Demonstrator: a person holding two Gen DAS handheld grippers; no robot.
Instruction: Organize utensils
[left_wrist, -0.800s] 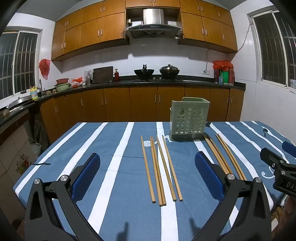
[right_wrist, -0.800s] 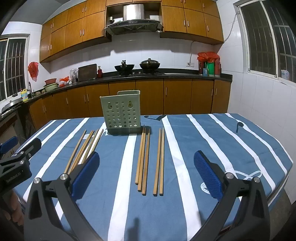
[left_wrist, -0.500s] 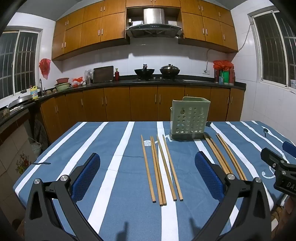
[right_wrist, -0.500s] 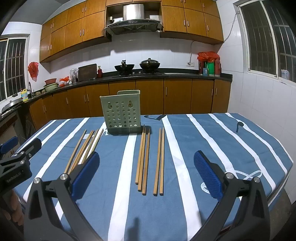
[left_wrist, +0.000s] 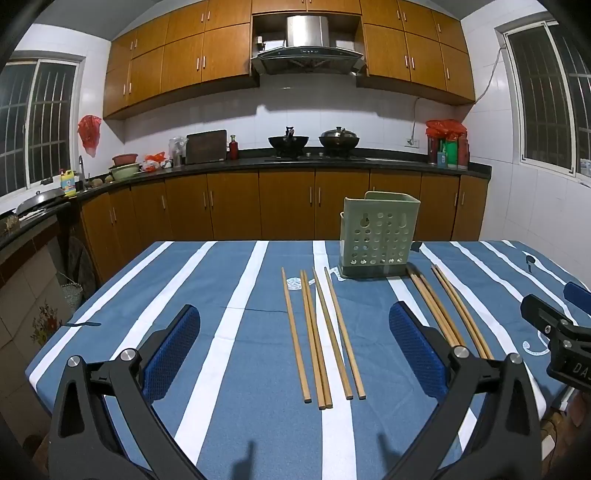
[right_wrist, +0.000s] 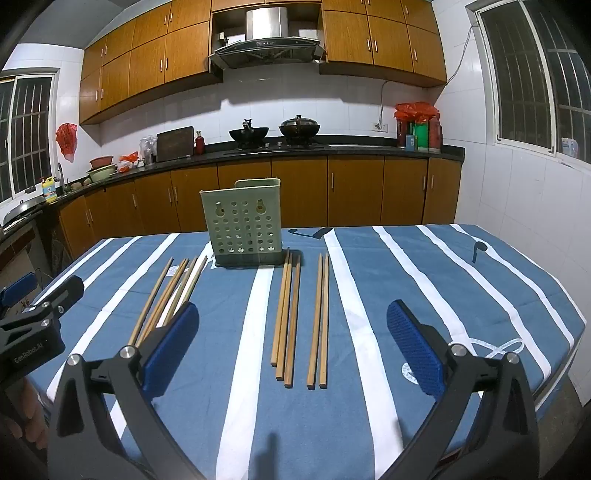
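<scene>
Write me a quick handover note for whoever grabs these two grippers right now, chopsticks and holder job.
Left gripper: open, holding nothing, above the table.
Right gripper: open, holding nothing.
Green holder stands upright at the far middle of the striped tablecloth; no chopsticks show above its rim.
Left chopstick group and right chopstick group lie flat on the cloth.
Done: nothing yet. Left: put all the chopsticks into the holder.

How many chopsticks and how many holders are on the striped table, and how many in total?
Wooden chopsticks: 10
Green perforated holder: 1
Total: 11
</scene>
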